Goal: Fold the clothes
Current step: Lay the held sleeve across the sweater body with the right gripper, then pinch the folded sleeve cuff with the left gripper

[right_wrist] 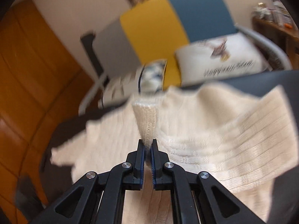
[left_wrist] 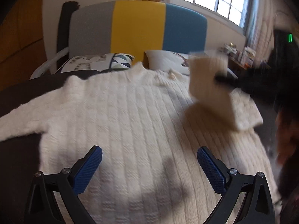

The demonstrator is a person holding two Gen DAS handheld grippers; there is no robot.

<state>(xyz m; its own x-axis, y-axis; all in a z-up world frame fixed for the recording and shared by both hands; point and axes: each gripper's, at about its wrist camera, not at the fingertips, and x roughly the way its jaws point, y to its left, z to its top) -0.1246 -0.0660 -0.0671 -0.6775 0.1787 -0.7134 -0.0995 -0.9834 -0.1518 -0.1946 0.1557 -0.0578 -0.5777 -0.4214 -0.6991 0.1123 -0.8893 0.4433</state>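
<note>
The sweater (left_wrist: 130, 115) is cream white, knit in raised vertical ribs with a cable-like texture; its sleeve cuff (right_wrist: 146, 119) has finer ribbing. Under it the bed cover (left_wrist: 16, 97) is dark grey. The headboard (left_wrist: 138, 29) at 12 o'clock carries 3 vertical bands: grey, yellow, blue. The left pillow (left_wrist: 93, 62) is white with grey lettering and a patch of blue and teal triangles; the right pillow (right_wrist: 218, 59) is white with a dark print and script. The left tongs (left_wrist: 149, 169) and right tongs (right_wrist: 147, 145) are black with blue dimpled pads (left_wrist: 87, 171). The door (right_wrist: 28, 78) at 9 o'clock is orange-brown wood.
</note>
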